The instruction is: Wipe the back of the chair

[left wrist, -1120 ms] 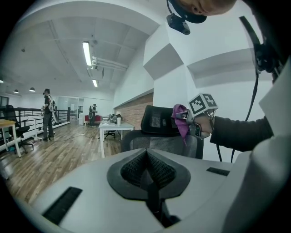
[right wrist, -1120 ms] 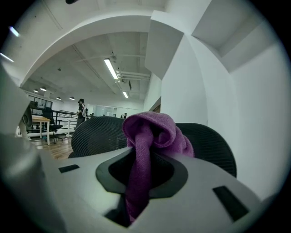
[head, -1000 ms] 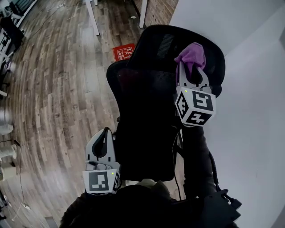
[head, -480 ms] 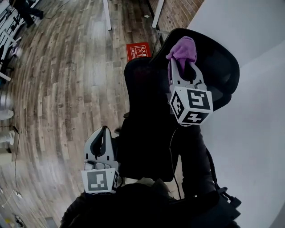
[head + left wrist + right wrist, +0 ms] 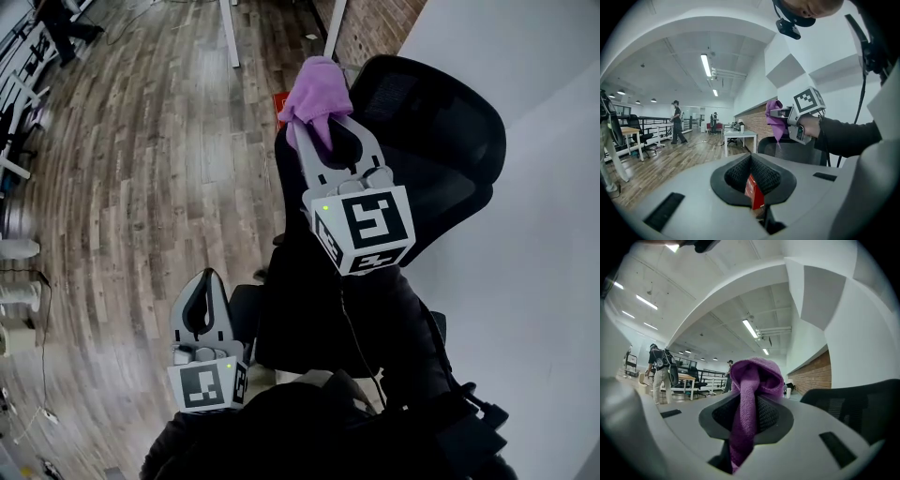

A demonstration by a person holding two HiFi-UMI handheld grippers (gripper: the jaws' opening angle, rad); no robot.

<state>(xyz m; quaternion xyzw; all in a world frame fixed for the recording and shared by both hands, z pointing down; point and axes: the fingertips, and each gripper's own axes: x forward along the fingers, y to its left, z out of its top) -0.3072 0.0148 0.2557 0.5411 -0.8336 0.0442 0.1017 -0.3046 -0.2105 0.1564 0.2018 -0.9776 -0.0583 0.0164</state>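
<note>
A black mesh-backed office chair (image 5: 441,141) stands below me, its back against the white wall. My right gripper (image 5: 321,122) is shut on a purple cloth (image 5: 317,86) and is held up over the left edge of the chair back; whether the cloth touches the chair I cannot tell. In the right gripper view the purple cloth (image 5: 749,390) bulges out of the closed jaws of the right gripper (image 5: 747,416), with the chair back (image 5: 855,408) to the right. My left gripper (image 5: 203,281) hangs low beside the seat, shut with nothing in it. The left gripper view shows the cloth (image 5: 775,120) above the chair back (image 5: 794,151).
A white wall (image 5: 525,281) runs along the right. The wood floor (image 5: 141,187) spreads to the left, with white table legs (image 5: 231,37) and a red sign (image 5: 278,98) beyond the chair. People (image 5: 677,123) and desks (image 5: 738,138) are far off.
My right gripper with the purple cloth has moved left, from the top of the chair back toward its left edge. The left gripper has stayed low beside the seat.
</note>
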